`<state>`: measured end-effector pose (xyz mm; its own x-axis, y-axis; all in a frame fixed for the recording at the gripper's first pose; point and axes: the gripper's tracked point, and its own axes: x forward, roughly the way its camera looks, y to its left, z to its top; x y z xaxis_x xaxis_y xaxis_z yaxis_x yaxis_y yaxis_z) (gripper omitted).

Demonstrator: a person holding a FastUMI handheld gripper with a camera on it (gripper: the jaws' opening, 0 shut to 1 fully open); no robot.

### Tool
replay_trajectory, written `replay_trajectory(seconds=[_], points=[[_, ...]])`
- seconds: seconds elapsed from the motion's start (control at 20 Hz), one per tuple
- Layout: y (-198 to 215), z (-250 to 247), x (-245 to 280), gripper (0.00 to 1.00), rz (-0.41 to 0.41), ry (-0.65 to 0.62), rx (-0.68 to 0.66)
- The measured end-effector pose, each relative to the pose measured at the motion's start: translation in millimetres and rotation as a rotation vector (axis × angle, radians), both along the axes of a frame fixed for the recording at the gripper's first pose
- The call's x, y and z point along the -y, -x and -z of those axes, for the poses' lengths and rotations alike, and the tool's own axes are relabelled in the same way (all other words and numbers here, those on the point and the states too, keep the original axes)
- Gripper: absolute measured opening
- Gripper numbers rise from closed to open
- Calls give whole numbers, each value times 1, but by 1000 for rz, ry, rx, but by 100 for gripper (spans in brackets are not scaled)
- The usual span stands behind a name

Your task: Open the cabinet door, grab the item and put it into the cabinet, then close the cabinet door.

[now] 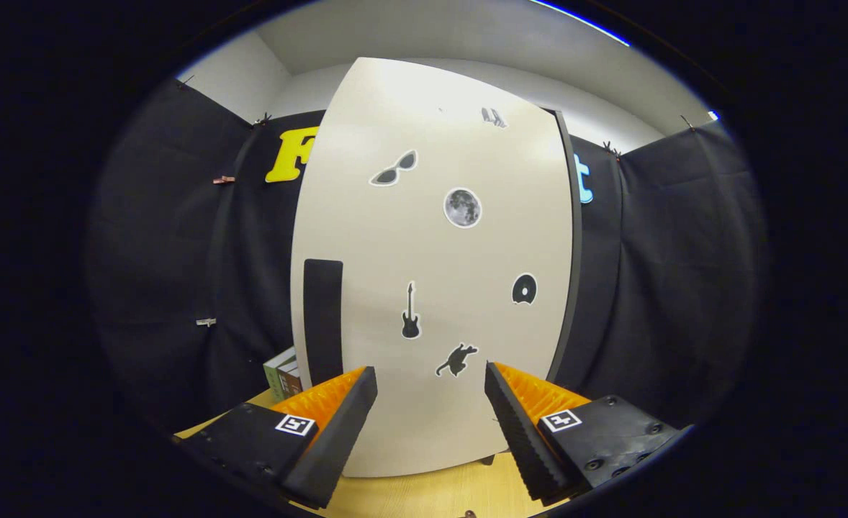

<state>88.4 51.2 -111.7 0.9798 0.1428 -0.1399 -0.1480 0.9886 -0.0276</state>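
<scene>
While the jaws [431,374] stand apart and empty, their ribbed black pads face a flat white cabinet door [431,252] just ahead, shut. Its slim black handle [322,320] lies left; books [282,374] sit beyond on the wooden worktop [424,493].

So that's 1 white cabinet door [431,273] with 1 black handle [322,320] and 6 stickers, 2 gripper fingers [337,410], and 1 stack of books [283,374].

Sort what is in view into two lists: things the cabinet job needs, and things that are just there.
For the job:
cabinet door, shut
its black handle
gripper, jaws open, nothing between them
boxed item left of the door, likely the one to stow

Just there:
stickers on the door
wooden table
</scene>
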Motion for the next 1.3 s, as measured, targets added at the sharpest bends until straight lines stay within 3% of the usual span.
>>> replay_trajectory(seconds=[0.7,1.3], points=[[38,-23,5,97,-31,-31,35],[43,-28,-11,97,-71,-19,46]])
